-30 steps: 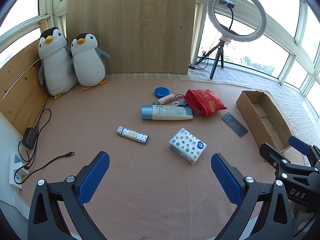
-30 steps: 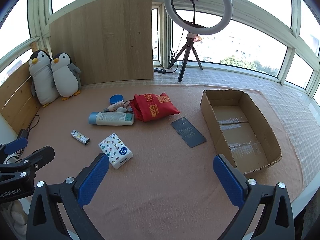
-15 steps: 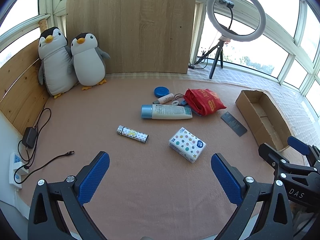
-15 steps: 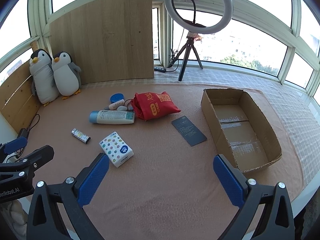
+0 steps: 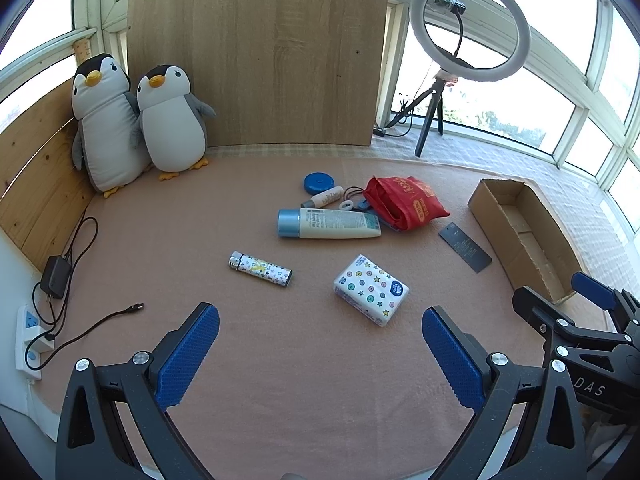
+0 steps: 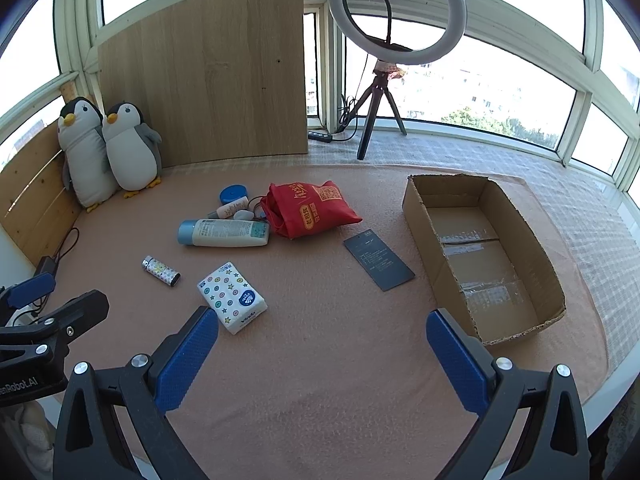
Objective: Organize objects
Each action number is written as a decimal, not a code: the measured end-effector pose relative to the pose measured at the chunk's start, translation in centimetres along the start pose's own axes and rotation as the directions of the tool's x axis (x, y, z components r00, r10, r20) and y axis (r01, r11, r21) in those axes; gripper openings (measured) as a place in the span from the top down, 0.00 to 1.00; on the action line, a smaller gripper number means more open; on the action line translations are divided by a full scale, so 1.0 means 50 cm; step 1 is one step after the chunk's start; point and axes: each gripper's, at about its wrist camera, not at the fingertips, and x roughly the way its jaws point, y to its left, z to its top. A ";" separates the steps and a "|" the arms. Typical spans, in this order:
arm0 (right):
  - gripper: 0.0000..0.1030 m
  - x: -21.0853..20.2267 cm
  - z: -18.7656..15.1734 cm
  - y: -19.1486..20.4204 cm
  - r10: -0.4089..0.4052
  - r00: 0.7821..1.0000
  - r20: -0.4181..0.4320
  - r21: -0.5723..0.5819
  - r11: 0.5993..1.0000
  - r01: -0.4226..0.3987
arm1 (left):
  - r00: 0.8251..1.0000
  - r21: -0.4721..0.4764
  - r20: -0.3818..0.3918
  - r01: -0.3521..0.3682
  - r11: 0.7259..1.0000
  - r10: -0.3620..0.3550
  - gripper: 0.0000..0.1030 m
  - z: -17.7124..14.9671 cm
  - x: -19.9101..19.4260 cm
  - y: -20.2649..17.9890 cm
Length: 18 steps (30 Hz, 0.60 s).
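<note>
My left hand-held gripper (image 5: 320, 354) and right hand-held gripper (image 6: 322, 354) share one build: black plastic frames with triangular cut-outs, silver screw heads, blue dimpled fingers (image 5: 188, 354). White lettering marks each body; one reads "DAS".

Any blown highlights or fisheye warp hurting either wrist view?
Left wrist: windows blown out, sharp; frame edges bow, dark corner vignette. Right wrist: same clipped windows, cardboard box and tissue pack crisp, evenly sunlit, no motion blur.
</note>
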 end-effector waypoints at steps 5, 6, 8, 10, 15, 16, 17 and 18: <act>0.00 0.006 0.000 -0.001 0.002 1.000 -0.007 0.003 1.000 -0.002 | 1.000 -0.006 -0.007 0.004 1.000 -0.004 0.00 0.005 0.007 0.001; 0.00 0.007 0.000 -0.001 0.003 1.000 -0.008 0.004 1.000 -0.003 | 1.000 -0.007 -0.008 0.005 1.000 -0.005 0.00 0.004 0.007 0.002; 0.00 0.009 0.001 0.000 0.003 1.000 -0.011 0.004 1.000 -0.003 | 1.000 -0.007 -0.009 0.007 1.000 -0.007 0.00 0.003 0.008 0.003; 0.00 0.010 0.001 0.000 0.004 1.000 -0.011 0.003 1.000 -0.004 | 1.000 -0.006 -0.009 0.009 1.000 -0.009 0.00 0.004 0.009 0.003; 0.00 0.012 0.002 0.001 0.004 1.000 -0.012 0.000 1.000 -0.004 | 1.000 -0.006 -0.013 0.014 1.000 -0.014 0.00 0.007 0.013 0.004; 0.00 0.013 0.002 0.001 0.004 1.000 -0.014 0.001 1.000 -0.004 | 1.000 -0.006 -0.013 0.015 1.000 -0.015 0.00 0.007 0.013 0.005; 0.00 0.014 0.002 0.000 0.004 1.000 -0.015 0.002 1.000 -0.004 | 1.000 -0.006 -0.013 0.016 1.000 -0.016 0.00 0.007 0.014 0.005; 0.00 0.015 0.002 0.000 0.004 1.000 -0.017 0.003 1.000 -0.003 | 1.000 -0.006 -0.014 0.017 1.000 -0.017 0.00 0.007 0.015 0.005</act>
